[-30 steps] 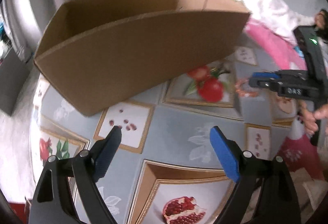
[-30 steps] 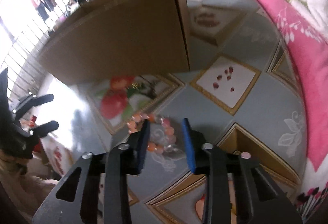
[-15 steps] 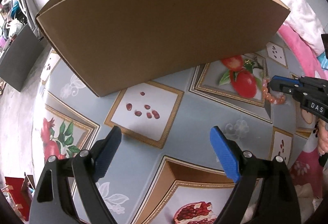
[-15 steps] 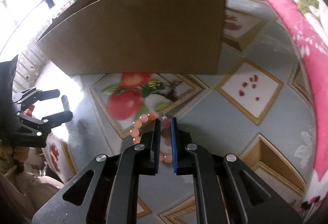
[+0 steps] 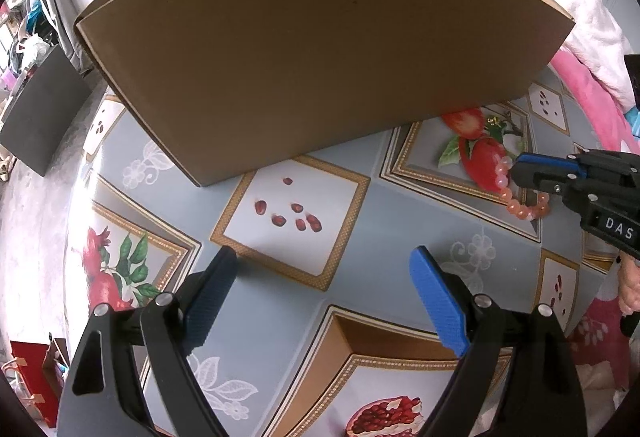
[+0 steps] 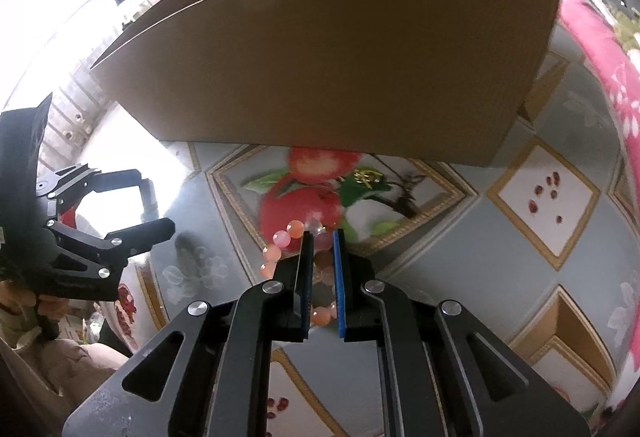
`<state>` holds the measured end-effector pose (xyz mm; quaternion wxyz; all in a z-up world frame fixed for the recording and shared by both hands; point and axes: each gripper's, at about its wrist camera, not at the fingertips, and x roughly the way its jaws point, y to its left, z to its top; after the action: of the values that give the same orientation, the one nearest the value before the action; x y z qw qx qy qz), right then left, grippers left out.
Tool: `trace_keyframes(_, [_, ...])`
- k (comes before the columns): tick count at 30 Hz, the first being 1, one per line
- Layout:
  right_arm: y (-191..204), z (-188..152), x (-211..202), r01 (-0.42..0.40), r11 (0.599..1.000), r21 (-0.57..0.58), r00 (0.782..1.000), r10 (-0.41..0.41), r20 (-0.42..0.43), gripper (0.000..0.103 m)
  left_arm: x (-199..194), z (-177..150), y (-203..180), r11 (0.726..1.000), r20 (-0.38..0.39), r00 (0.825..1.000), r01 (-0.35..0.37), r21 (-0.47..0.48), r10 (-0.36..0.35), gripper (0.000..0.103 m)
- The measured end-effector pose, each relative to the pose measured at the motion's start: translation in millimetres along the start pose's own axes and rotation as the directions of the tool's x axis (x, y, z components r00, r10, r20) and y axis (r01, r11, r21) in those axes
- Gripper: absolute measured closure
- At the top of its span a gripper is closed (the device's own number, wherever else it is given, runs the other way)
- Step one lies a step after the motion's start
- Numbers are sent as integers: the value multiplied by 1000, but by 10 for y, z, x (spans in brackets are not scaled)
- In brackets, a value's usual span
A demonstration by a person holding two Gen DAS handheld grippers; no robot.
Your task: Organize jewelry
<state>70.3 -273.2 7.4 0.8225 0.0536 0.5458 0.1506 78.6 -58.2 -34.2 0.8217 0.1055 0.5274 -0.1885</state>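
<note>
Looking along the left gripper (image 5: 324, 273), its two blue pads stand wide apart with only the patterned tablecloth (image 5: 384, 221) between them. One cardboard box (image 5: 304, 53), open at the top, fills the picture from nine to two o'clock and blocks the view of the far side of the table. At three o'clock the right gripper (image 5: 516, 169) reaches in with its tip clamped on one bead bracelet (image 5: 520, 205) of orange and pink beads, which loops down from the tip over the printed red fruit. A pink blanket (image 5: 584, 85) with a white cloth (image 5: 596, 33) on it lies at two o'clock, beyond the box's right corner.

From the right wrist, the right gripper (image 6: 320, 237) has its jaws drawn close; they have just been closing, and the bead bracelet (image 6: 280, 241) sits pinched between them, its beads curving out to eleven o'clock and showing again in the gap lower down. The same cardboard box (image 6: 340, 61) spans the top, its near wall standing just past the bracelet. The left gripper (image 6: 154, 203), jaws spread, shows at nine o'clock. The pink blanket (image 6: 600, 49) runs down the edge from one to four o'clock.
</note>
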Motion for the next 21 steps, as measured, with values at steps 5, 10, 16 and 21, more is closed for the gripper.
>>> trace_keyframes(5, [141, 75, 123, -17, 1000, -16, 1000, 17, -4, 95, 6, 9, 15, 1000, 1, 1000, -2, 2, 2, 17])
trace_keyframes(10, [279, 137, 189, -41, 999, -33, 999, 40, -9, 95, 13, 19, 32, 1000, 5, 1000, -6, 4, 6, 17])
trace_keyframes(16, [506, 220, 333, -69, 996, -52, 998, 68, -15, 95, 34, 22, 41, 1000, 15, 1000, -25, 16, 24, 17])
trace_keyframes(21, [641, 264, 419, -94, 994, -61, 995, 93, -22, 95, 33, 22, 45, 1000, 18, 1000, -26, 17, 26, 17])
